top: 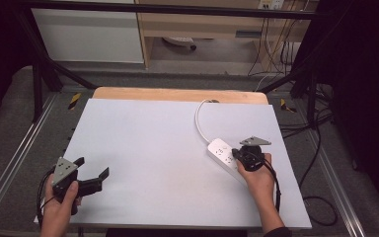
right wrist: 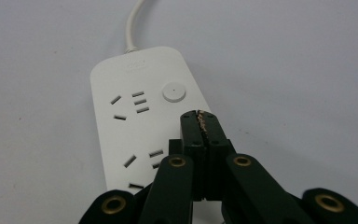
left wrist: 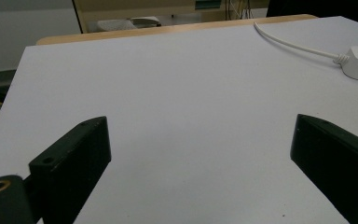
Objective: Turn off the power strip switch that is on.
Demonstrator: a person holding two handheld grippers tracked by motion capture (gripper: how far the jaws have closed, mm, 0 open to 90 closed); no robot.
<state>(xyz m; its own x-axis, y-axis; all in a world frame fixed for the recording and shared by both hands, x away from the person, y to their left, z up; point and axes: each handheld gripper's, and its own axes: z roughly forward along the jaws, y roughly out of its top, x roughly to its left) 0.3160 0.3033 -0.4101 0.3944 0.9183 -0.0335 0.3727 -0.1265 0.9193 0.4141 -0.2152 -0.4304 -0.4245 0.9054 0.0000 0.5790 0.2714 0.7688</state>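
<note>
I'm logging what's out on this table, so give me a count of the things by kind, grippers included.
Power strips: 1, the white power strip with its cord, on the white tabletop.
Grippers: 2, the left gripper open, the right gripper shut over the strip.
Total: 3.

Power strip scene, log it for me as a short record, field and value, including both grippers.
surface: white table top
power strip: white, lying flat at the right of the table
cord: runs to the far edge
round button: just ahead of the right gripper's tips
right gripper: jaws shut, above the strip
left gripper: jaws wide open, holding nothing
</note>
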